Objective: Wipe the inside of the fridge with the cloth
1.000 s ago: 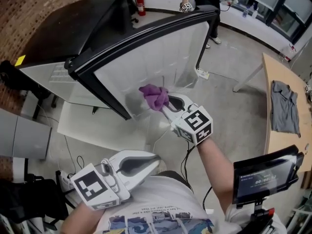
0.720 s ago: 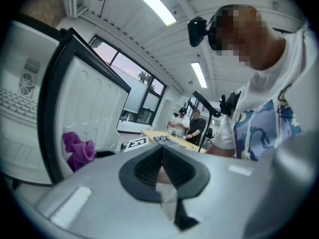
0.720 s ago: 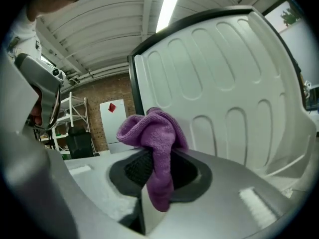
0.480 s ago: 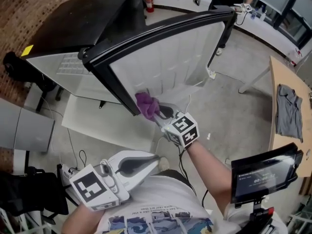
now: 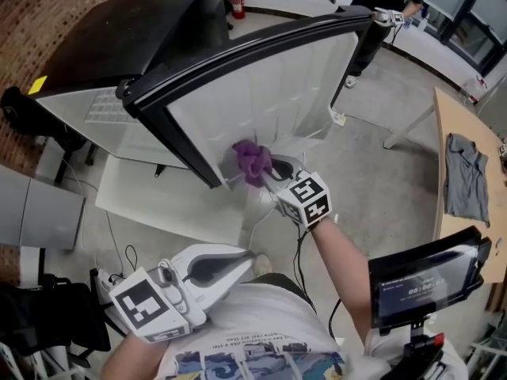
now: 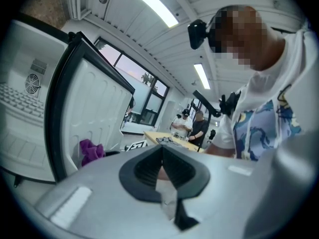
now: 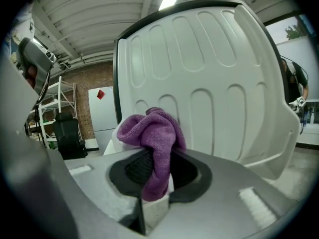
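Fridge: black cabinet. Its door is swung wide open, with the white ribbed inner liner facing the operator. The cabinet interior is not visible from the head view.

Left gripper: hangs low by the operator's torso, well apart from the fridge. Its own view shows the jaws brought together with nothing between them, so it is idle.

Right gripper: extended to the lower part of the door liner, jaws clamped on the cloth.

Cloth: purple, bunched into a wad above the jaws, with only a narrow fold pinched. It sits at the liner near the door's black edge. It probably touches the liner, but no view confirms this.

Step, as judged: wiping the inner door face, with much of the liner to go.

Risks:
- The narrow pinch may slip. Drag across the ribs could pull the fold out and drop the cloth.
- The wad is small, so the hard jaw tips may reach the plastic and scuff it if pressed too far.
- The door is free to swing. With the left gripper not bracing it, pressure may push it away and lose contact.
- The grooves between the ribs may be skipped by a bunched cloth.
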### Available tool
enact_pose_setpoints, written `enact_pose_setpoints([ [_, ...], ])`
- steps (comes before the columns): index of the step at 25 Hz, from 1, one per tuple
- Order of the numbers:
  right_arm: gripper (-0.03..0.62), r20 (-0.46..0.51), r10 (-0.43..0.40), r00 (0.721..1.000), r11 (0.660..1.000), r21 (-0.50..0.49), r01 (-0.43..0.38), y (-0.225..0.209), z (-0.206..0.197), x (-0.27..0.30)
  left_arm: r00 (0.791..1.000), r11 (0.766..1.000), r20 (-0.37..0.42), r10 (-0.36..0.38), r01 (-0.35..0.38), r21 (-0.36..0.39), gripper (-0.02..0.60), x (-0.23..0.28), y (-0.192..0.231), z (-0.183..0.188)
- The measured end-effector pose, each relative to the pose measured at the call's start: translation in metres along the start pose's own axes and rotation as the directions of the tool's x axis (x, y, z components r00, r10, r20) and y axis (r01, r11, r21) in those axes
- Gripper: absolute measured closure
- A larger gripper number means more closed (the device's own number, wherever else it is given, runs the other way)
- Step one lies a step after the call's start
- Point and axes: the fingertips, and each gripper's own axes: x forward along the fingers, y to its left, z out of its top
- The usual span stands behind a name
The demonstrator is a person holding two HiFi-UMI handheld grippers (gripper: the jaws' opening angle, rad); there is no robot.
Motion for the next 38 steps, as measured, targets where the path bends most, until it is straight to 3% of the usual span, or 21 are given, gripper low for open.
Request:
enact_pose_setpoints([
  [7,0.514,-0.005,-0.081,0.997,0.997,-0.012,0.081,-0.04,-0.005,-0.016,1.0,0.999,-0.014,-0.024,0.024,0.021,0.577,0.013,0.002,-0.004],
  [14,0.514,-0.009,-0.188,0.982,0.982,-0.028,0.188,-0.087,-0.007,-0.036,0.998,0.998,-0.016,-0.058,0.057,-0.023,0.577,0.028,-0.005,0.003],
  [17,0.514,-0.011,-0.246,0.969,0.968,-0.052,0.245,-0.11,-0.007,-0.044,0.998,0.999,-0.024,-0.052,0.052,0.007,0.577,0.028,-0.001,-0.002],
  [21,0.514,-0.018,-0.314,0.949,0.948,-0.057,0.313,-0.136,-0.009,-0.055,0.999,0.998,-0.02,-0.05,0.049,-0.025,0.577,0.031,-0.005,0.001],
  [24,0.514,-0.022,-0.359,0.933,0.931,-0.074,0.357,-0.152,-0.01,-0.063,0.999,0.999,-0.025,-0.036,0.036,0.001,0.577,0.028,0.001,-0.003],
  [33,0.514,-0.027,-0.472,0.881,0.868,-0.188,0.46,-0.171,-0.007,-0.078,0.998,0.999,-0.039,-0.048,0.049,0.023,0.577,0.034,0.001,-0.006],
  [38,0.514,0.076,-0.496,0.865,0.844,-0.193,0.501,-0.166,0.016,-0.098,0.998,0.999,-0.038,-0.043,0.044,0.026,0.577,0.034,0.001,-0.004],
])
